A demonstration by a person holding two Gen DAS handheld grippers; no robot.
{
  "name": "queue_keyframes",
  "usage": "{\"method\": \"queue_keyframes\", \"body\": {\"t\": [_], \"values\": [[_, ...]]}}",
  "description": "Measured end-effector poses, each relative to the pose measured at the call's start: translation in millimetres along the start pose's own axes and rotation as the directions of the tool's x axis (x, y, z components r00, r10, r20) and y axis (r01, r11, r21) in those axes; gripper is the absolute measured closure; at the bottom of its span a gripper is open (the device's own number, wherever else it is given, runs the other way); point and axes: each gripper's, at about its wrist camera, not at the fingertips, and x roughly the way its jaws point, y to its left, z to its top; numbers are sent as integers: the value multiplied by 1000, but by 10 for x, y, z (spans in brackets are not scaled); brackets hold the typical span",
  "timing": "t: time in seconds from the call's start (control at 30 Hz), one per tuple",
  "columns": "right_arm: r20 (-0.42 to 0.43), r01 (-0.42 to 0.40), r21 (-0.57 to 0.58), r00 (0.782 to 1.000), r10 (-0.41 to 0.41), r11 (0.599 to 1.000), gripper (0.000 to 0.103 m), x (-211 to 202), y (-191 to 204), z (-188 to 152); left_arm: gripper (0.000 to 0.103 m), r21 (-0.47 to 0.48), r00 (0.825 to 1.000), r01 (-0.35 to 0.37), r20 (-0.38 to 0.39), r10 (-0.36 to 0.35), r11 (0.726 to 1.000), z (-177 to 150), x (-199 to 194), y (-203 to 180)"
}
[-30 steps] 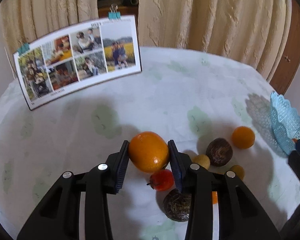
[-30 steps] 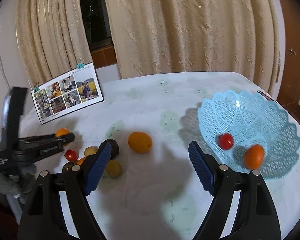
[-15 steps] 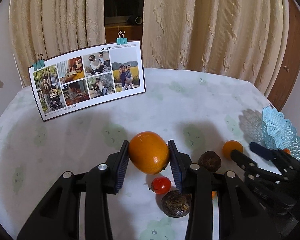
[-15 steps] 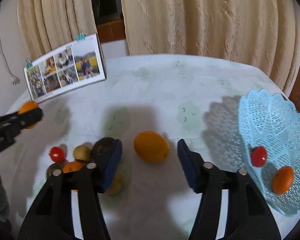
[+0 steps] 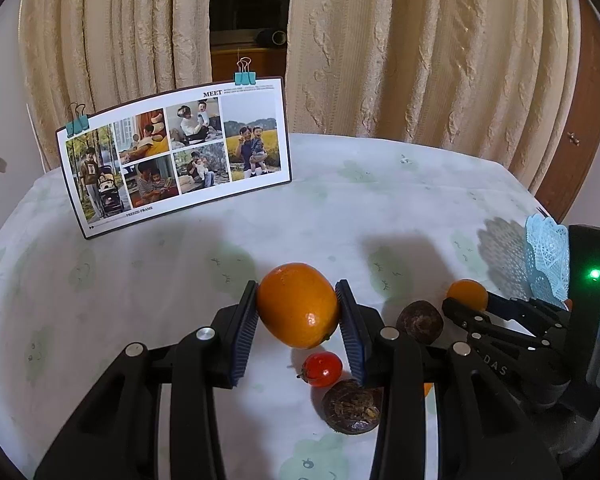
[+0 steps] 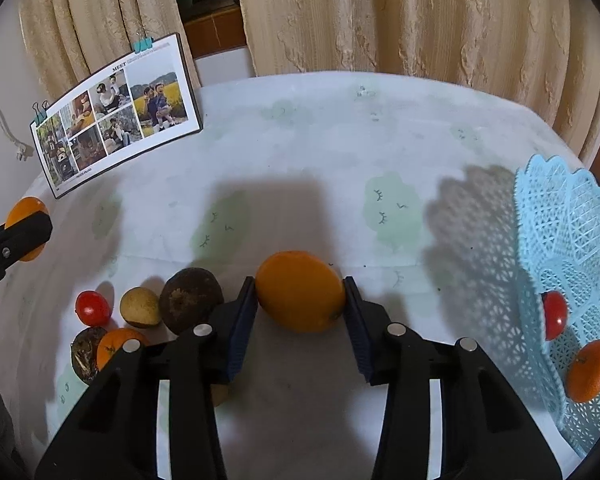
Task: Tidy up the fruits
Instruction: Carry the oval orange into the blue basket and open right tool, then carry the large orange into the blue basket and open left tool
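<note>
We see one orange (image 5: 297, 310) clamped between our left gripper's (image 5: 298, 334) pads, lifted above the table (image 5: 180, 272). Our right gripper (image 6: 300, 326) brackets a second orange (image 6: 301, 291) resting on the cloth; whether it's pinched we cannot tell. The blue basket (image 6: 572, 240) sits at three o'clock.

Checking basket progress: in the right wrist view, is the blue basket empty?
No, the blue basket already holds a cherry tomato and a small orange.
</note>
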Motion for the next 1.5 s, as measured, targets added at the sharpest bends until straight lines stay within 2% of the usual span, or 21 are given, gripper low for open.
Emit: {"method": "queue_keyframes", "body": {"t": [0.3,0.57,0.87,1.1,1.3,1.33,1.43,1.5], "values": [[128,-1,30,992,-2,1000,59,-473,-71,17,64,6,1000,2,5,-2,1000,-8,-6,-30],[227,35,139,972,-66,990,59,-961,-490,-57,64,17,1000,8,2,-8,1000,-21,-3,-71],[238,128,301,950,-204,945,59,-1285,-1203,-294,64,37,1000,18,11,-18,999,-38,-50,-161],[219,208,381,926,-307,901,59,-1396,-1567,-479,64,51,1000,22,13,-23,998,-57,-77,-244],[197,228,429,921,-337,874,58,-1401,-1762,-630,64,56,1000,25,6,-25,998,-65,-76,-307],[198,226,434,921,-337,872,57,-1406,-1781,-647,64,56,1000,26,5,-26,998,-66,-78,-323],[225,221,457,908,-352,862,41,-1467,-1821,-677,64,62,1000,28,4,-29,998,-65,-97,-388],[247,229,463,895,-372,856,41,-1512,-1831,-689,64,70,999,33,5,-33,997,-61,-113,-445]]}}
